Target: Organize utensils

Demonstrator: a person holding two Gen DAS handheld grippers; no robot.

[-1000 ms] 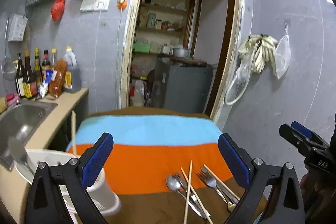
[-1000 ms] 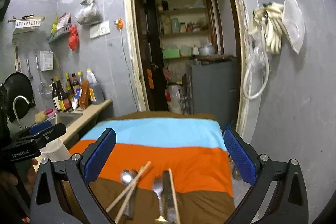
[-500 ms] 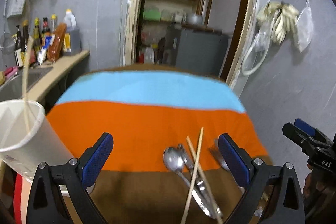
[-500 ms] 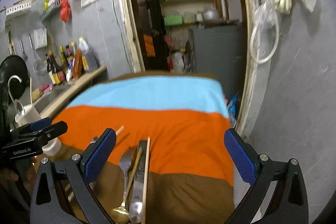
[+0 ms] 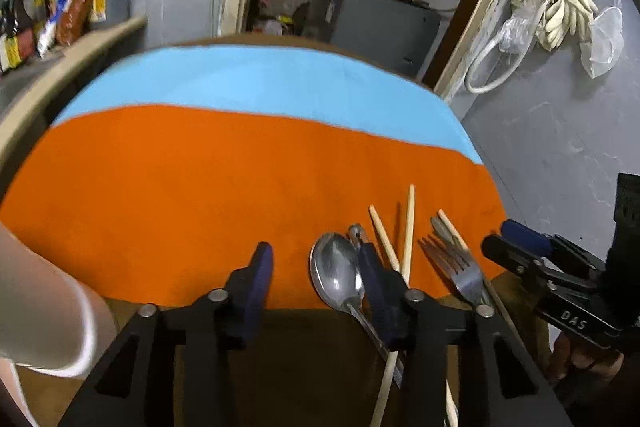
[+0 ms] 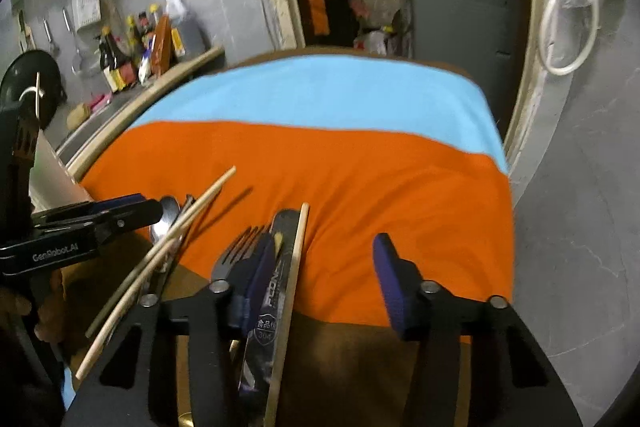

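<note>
Utensils lie together on the striped cloth (image 5: 200, 167): a metal spoon (image 5: 336, 271), a fork (image 5: 456, 267), a knife (image 6: 276, 279) and several wooden chopsticks (image 5: 408, 227). My left gripper (image 5: 316, 279) is open low over the cloth, its right finger beside the spoon bowl. My right gripper (image 6: 328, 271) is open, its left finger over the fork (image 6: 236, 251) and knife. A white cup (image 5: 36, 307) stands at the left edge. Each gripper shows in the other's view.
A counter (image 6: 132, 115) with sauce bottles (image 6: 132, 55) runs along the left wall. A doorway with shelves and a grey cabinet (image 5: 380, 23) lies behind the table. The cloth's right edge (image 6: 504, 187) drops off beside the grey wall.
Both grippers have come down and forward onto the utensils. Their jaws have narrowed from wide open. The cup has slid to the left edge of the left view.
</note>
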